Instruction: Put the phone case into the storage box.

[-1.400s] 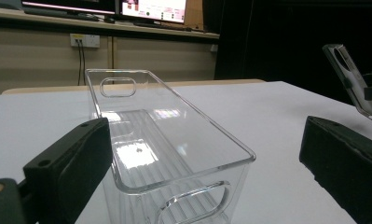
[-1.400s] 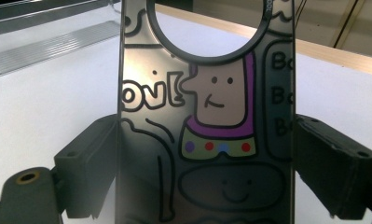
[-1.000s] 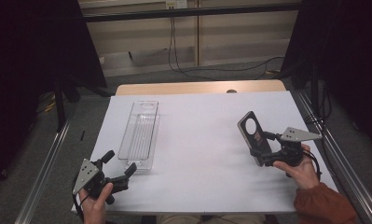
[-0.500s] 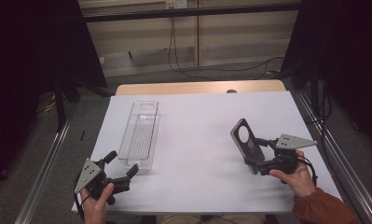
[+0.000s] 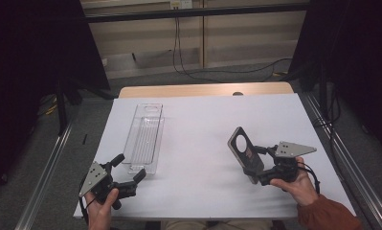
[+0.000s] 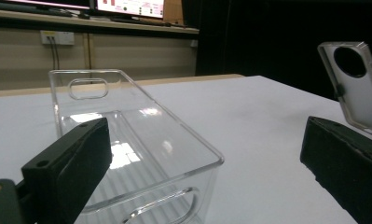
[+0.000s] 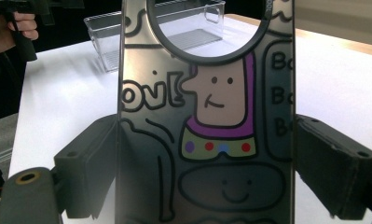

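A clear phone case (image 5: pixel 242 147) with a round camera hole and a cartoon print (image 7: pixel 207 116) stands upright over the right half of the table. My right gripper (image 5: pixel 255 168) is shut on its lower part, one jaw against each long edge. A clear plastic tray (image 5: pixel 132 143) lies lengthwise on the left half, with nothing inside it. Just past the tray's near end, my left gripper (image 5: pixel 130 166) is open, with nothing between its jaws. In the left gripper view the tray (image 6: pixel 127 140) sits straight ahead and the case (image 6: pixel 356 88) rises at the far right.
A white sheet (image 5: pixel 203 120) covers the table, with a strip of bare wood (image 5: pixel 203 90) at the far edge. Metal rails (image 5: pixel 342 158) run along both sides. Beyond the tray (image 7: pixel 127 32), the right gripper view shows the other hand (image 7: pixel 23 25).
My right gripper has carried the phone case leftward and nearer to the person. The left gripper and the tray have stayed put.
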### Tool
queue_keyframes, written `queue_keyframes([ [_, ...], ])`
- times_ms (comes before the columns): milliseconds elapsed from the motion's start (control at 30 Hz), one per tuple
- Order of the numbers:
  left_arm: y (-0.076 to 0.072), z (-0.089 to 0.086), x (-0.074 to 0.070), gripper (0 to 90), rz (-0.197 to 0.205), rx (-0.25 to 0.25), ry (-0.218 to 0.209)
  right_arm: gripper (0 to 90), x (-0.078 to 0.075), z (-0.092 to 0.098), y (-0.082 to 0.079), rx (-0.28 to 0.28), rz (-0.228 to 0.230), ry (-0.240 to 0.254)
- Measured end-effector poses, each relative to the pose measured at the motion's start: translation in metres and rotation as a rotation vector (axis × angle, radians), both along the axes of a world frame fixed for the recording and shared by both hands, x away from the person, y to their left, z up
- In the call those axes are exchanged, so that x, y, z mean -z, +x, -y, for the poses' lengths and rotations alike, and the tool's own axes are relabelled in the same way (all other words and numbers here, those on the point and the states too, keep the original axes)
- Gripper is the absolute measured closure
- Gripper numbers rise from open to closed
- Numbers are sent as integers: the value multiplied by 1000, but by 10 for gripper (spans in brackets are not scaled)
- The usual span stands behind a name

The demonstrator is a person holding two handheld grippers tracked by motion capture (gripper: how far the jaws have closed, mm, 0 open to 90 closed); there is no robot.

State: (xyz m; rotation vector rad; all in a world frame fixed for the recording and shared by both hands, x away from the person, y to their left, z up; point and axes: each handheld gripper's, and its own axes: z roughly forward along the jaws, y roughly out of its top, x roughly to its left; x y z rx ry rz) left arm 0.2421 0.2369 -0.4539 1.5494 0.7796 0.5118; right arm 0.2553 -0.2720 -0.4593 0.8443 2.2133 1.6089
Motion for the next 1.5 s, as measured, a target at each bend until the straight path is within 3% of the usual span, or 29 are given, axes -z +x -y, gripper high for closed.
queue_keyframes([
  [67,1,4,-1,21,-11,7,-15,124,0,-2,0,-5,0,0],
  [267,3,15,-6,18,-12,60,5,123,-1,-11,-1,-38,-1,3],
  [367,4,22,-9,18,-11,91,-9,124,-4,-13,-1,-44,5,7],
  [400,5,21,-12,18,2,100,28,123,-4,-14,-1,-46,8,8],
  [433,4,24,-13,18,0,103,0,124,-5,-15,-1,-51,9,11],
  [567,6,31,-17,18,15,138,18,123,-7,-19,-2,-64,11,6],
  [733,8,46,-17,27,17,178,0,124,-8,-26,-1,-86,16,1],
  [767,8,49,-17,30,19,202,-7,124,-8,-27,-2,-91,15,4],
  [833,10,51,-18,33,12,226,24,124,-7,-28,-2,-99,13,6],
  [900,11,57,-17,33,12,237,14,123,-6,-30,-3,-107,9,0],
  [933,12,58,-17,33,11,248,38,124,-5,-31,-3,-110,9,-3],
  [1000,14,64,-15,33,-17,289,31,124,-4,-33,-3,-117,7,-4],
  [1100,18,72,-14,33,-33,331,57,124,-2,-34,-1,-124,3,-10],
  [1200,22,81,-14,33,-50,371,49,124,-2,-34,1,-123,0,-7],
  [1400,30,104,-20,33,-35,458,85,124,-3,-32,1,-129,1,3],
  [1467,32,111,-21,34,-39,484,60,123,-3,-32,0,-125,5,0],
  [1500,32,113,-23,34,-34,487,74,124,-4,-32,0,-130,3,1],
])
